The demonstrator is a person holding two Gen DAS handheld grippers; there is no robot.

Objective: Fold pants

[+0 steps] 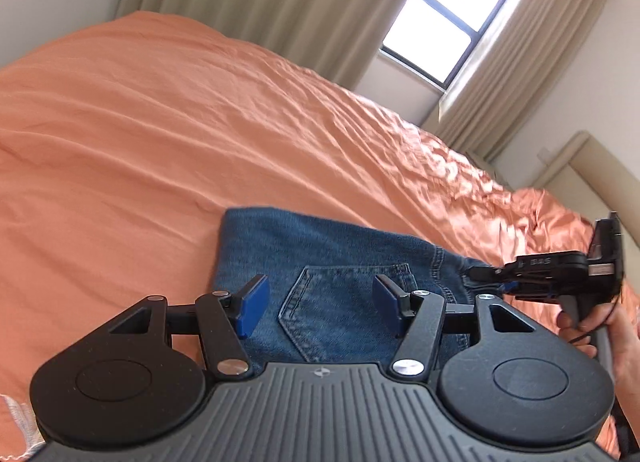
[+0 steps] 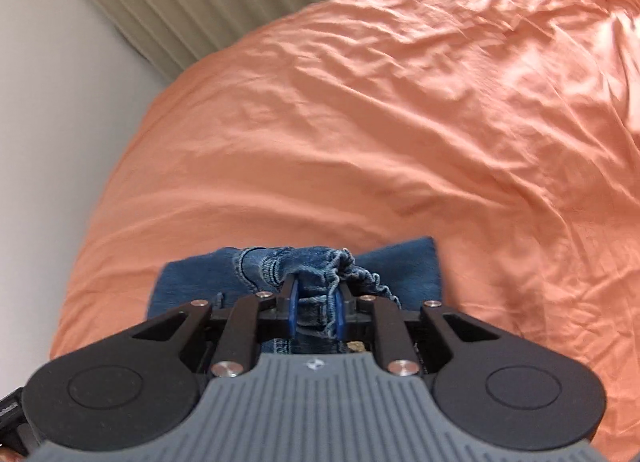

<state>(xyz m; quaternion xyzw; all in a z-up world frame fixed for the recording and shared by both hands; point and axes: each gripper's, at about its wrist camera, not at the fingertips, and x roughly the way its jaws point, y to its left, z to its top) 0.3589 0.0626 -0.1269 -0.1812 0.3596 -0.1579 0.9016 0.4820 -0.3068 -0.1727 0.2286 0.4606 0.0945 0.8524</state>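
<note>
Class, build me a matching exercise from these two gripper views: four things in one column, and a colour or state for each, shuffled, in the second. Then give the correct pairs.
Column one:
1. left gripper
2. right gripper
3. bedsheet
4. jeans

Column two:
A. orange and wrinkled
B. open, fingers apart above a back pocket
C. blue denim, lying on the bed
D. shut on a bunched fold of denim

Pairs: 1-B, 2-D, 3-A, 4-C

Blue denim pants (image 1: pixel 344 282), coarse with stitched seams, lie on the bed (image 1: pixel 160 141)'s wrinkled, faintly glossy orange cloth.
</note>
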